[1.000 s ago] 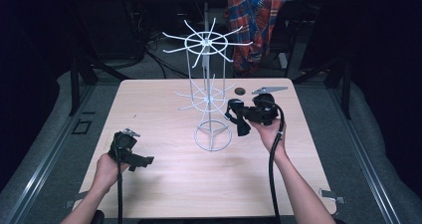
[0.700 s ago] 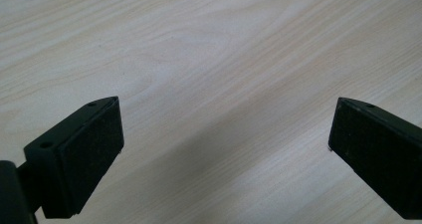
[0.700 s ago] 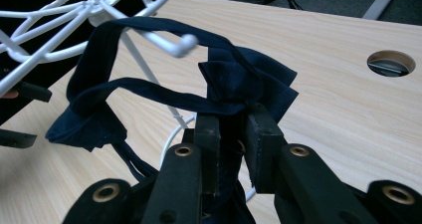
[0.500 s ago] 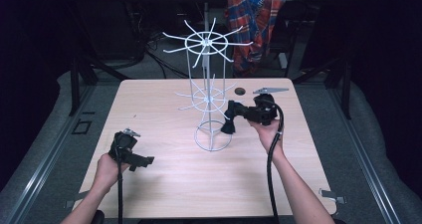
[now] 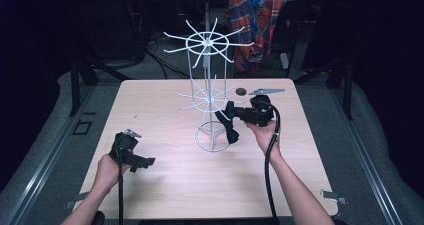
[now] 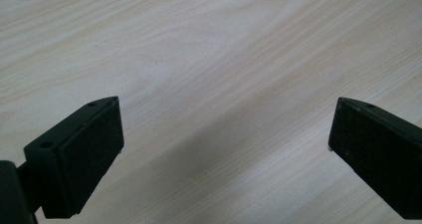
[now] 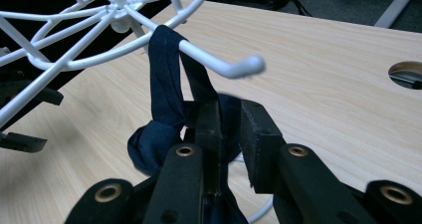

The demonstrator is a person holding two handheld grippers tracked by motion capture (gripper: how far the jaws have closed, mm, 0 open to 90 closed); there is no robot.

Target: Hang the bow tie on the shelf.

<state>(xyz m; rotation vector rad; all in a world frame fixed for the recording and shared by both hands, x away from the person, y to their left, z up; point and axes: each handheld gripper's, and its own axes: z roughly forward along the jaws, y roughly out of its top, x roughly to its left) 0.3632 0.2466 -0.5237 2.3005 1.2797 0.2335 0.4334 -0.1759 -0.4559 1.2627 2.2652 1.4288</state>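
A white wire rack [image 5: 206, 44] with spoke hooks stands mid-table on a ring base [image 5: 212, 141]. A dark blue cloth [image 5: 231, 133] is looped over one lower hook [image 7: 219, 64] and hangs bunched below it [image 7: 161, 104]. My right gripper [image 5: 231, 113] is at that hook from the right. Its jaws [image 7: 231, 112] stand a narrow gap apart around the cloth, with table showing through the gap. My left gripper [image 5: 149, 161] rests low at the table's front left. Its jaws [image 6: 224, 134] are spread wide over bare wood.
A round cable hole [image 5: 241, 91] lies in the wooden table [image 5: 165, 190] behind the right gripper, also near the right edge [image 7: 407, 74]. A plaid shirt [image 5: 256, 15] hangs on a stand beyond the far edge. Dark floor surrounds the table.
My right gripper has moved left to the rack with the blue cloth, which now hangs over a lower hook. The left gripper has stayed put.
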